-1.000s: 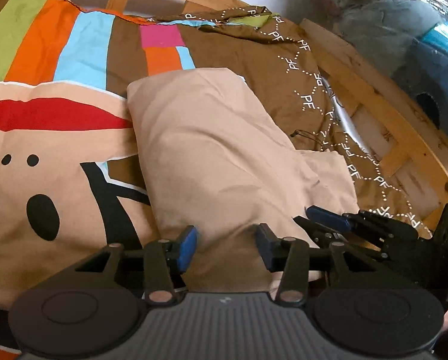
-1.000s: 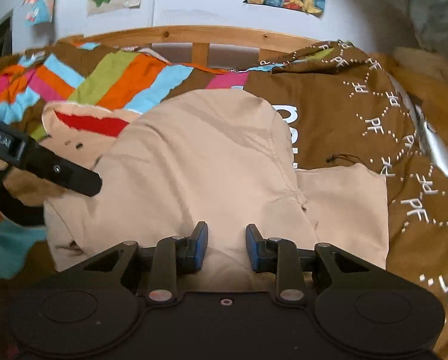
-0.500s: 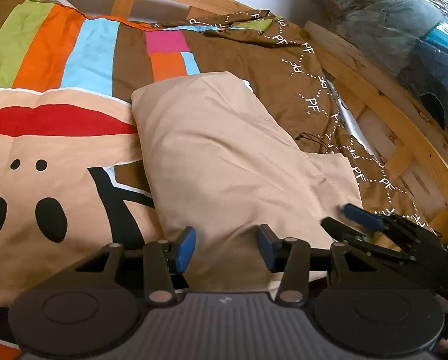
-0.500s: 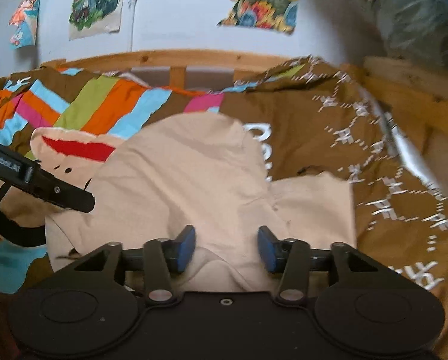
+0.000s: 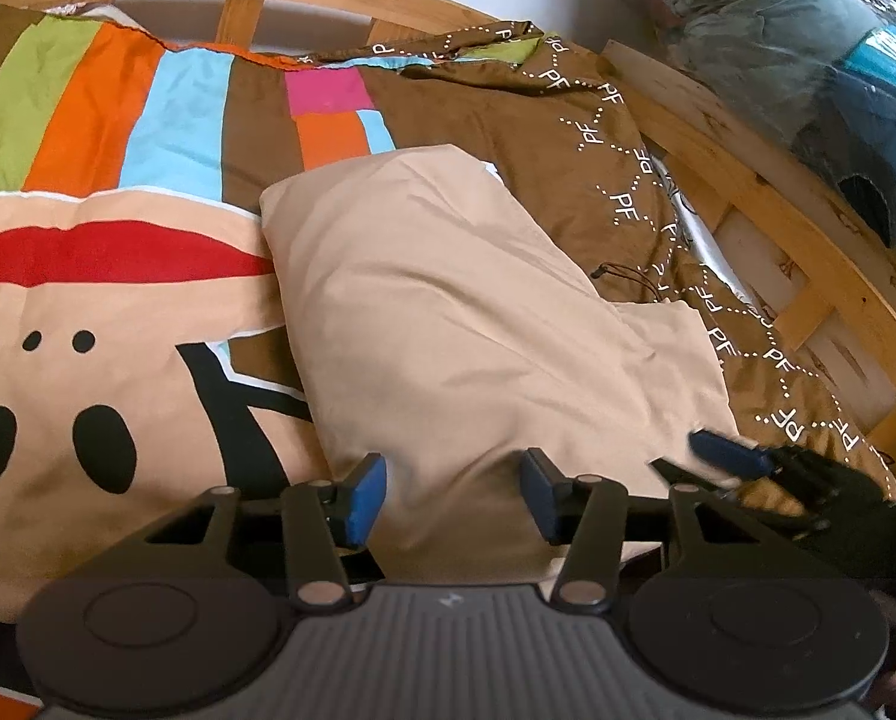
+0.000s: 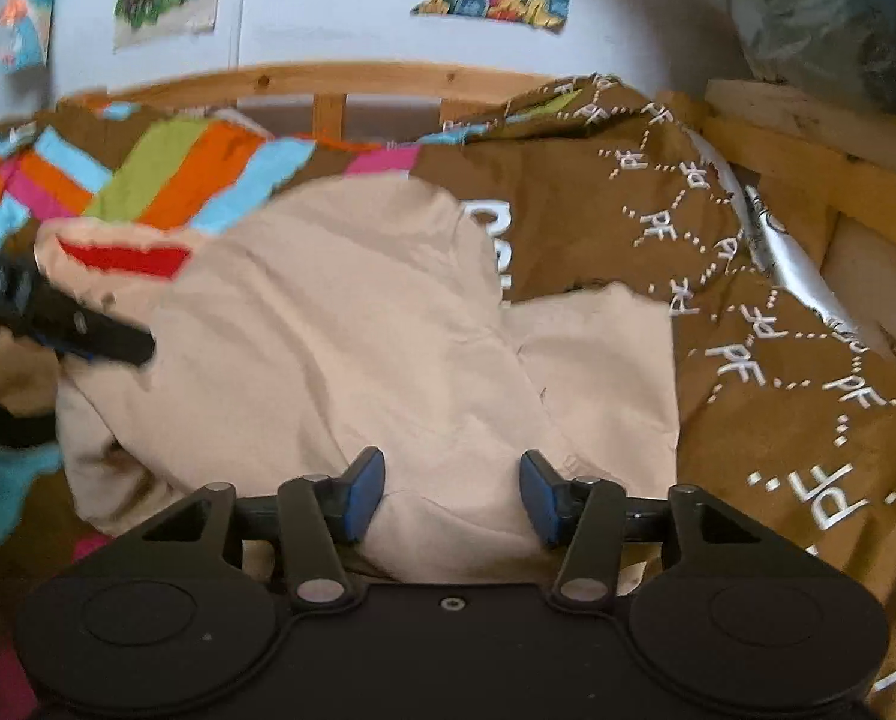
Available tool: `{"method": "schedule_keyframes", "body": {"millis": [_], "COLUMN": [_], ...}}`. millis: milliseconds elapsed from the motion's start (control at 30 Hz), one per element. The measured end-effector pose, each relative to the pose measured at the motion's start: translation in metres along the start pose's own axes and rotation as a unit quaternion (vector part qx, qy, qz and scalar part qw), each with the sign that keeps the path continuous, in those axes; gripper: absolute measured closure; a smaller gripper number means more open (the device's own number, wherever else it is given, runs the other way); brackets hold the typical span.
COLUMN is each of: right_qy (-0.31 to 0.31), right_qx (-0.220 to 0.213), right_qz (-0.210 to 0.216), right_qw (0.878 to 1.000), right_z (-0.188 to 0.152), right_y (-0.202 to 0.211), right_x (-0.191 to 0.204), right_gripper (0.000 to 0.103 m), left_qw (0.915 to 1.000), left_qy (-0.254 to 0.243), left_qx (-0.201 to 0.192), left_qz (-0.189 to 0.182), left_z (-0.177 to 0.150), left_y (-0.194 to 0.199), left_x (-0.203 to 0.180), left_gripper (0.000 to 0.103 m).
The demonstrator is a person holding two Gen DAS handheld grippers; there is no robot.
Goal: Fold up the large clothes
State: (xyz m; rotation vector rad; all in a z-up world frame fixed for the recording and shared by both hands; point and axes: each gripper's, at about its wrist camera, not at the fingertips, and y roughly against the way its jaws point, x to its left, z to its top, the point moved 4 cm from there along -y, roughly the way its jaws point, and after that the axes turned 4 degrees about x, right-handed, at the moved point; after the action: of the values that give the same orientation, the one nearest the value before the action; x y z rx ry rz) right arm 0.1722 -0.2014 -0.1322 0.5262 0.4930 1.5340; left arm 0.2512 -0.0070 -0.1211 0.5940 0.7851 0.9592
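Left wrist view: the left gripper [image 5: 453, 495] sits at the bottom centre, its blue-padded fingers [image 5: 365, 491] spread wide with nothing between them but the near edge of a beige garment [image 5: 448, 312] lying below. That garment — partly folded, a smaller flap out to its right — fills the middle of the frame on a bed with a brightly patterned duvet cover [image 5: 118, 138] inside a wooden bed frame [image 5: 766, 204].

Right wrist view: the right gripper [image 6: 453, 495] is likewise wide open and empty over the garment's near hem. At mid-left the left gripper pokes in — blurred.
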Motion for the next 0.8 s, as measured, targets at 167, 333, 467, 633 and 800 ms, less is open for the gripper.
{"method": "schedule_keyframes", "body": {"millis": [167, 333, 467, 633, 800], "right_qy": [-0.039, -0.037, -0.061, -0.099, -0.147], "right_qx": [-0.002, 0.026, 0.004, 0.012, 0.068], "right_qz": [-0.024, -0.045, -0.017, -0.016, 0.018], "right_qw": [0.999, 0.998, 0.998, 0.995, 0.987], "right_z": [0.004, -0.013, 0.001, 0.020, 0.035], "right_y": [0.006, -0.008, 0.004, 0.001, -0.028], "right_x": [-0.024, -0.029, -0.035, -0.057, -0.075], "right_gripper": [0.055, 0.057, 0.042, 0.035, 0.006], "left_qw": [1.0000, 1.0000, 1.0000, 0.9999, 0.9997], "left_qy": [0.001, -0.004, 0.004, 0.014, 0.017], "left_qx": [0.001, -0.003, -0.004, 0.000, -0.004], "left_qz": [-0.003, 0.000, -0.004, -0.008, -0.015], "left_z": [-0.001, -0.002, -0.002, -0.002, -0.003], "left_y": [-0.002, -0.002, -0.003, -0.004, -0.004], "left_x": [0.000, -0.001, 0.003, 0.006, 0.008], "left_gripper": [0.048, 0.048, 0.044, 0.042, 0.041]}}
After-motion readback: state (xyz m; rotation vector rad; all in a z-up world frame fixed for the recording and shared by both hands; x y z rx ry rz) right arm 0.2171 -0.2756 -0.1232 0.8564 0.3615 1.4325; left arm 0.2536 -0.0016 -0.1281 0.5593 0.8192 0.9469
